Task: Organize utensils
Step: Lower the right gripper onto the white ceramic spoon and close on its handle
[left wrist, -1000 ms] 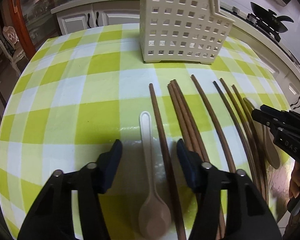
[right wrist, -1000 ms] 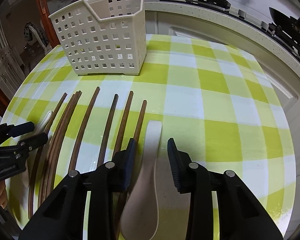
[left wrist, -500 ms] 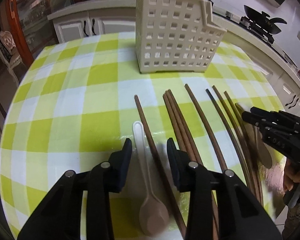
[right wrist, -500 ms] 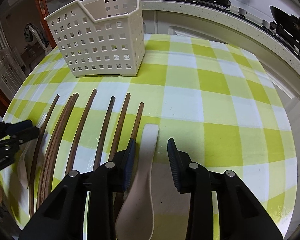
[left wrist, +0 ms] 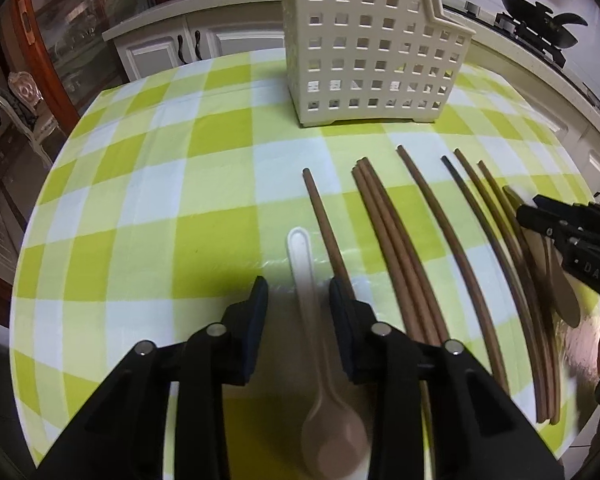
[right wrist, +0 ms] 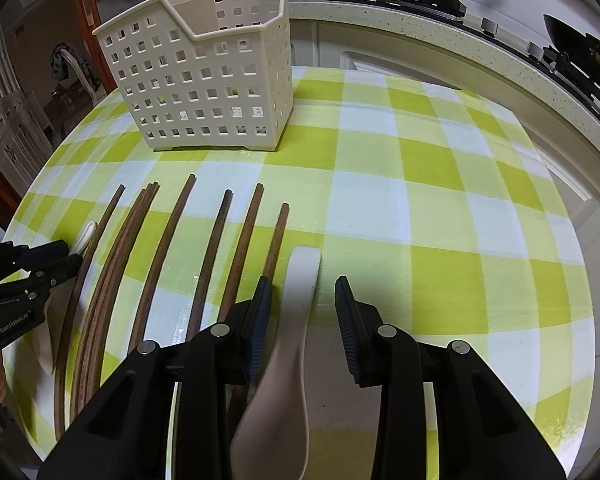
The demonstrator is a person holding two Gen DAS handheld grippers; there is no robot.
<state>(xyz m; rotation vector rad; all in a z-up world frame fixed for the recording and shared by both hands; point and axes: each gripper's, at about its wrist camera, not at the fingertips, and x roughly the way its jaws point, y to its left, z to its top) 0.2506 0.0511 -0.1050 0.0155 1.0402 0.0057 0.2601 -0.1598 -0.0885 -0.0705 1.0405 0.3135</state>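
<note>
Left wrist view: the left gripper (left wrist: 296, 300), jaws closing, straddles a slim, smooth white spoon (left wrist: 312, 320) at lower centre, apparently untouched. Brown wooden chopsticks (left wrist: 388, 240) fan rightward on the checked tablecloth (left wrist: 140, 220).

Right wrist view: the right gripper (right wrist: 303, 304), jaws partly open, straddles a broad matte spoon (right wrist: 296, 320) at lower centre. A perforated cream caddy (right wrist: 208, 88) stands upper left.

checked tablecloth (left wrist: 148, 208) | white cabinets (left wrist: 160, 52) | stove (right wrist: 572, 68)

"GenRobot.AI" on left gripper (right wrist: 32, 276); "DAS" on right gripper (left wrist: 540, 216).
</note>
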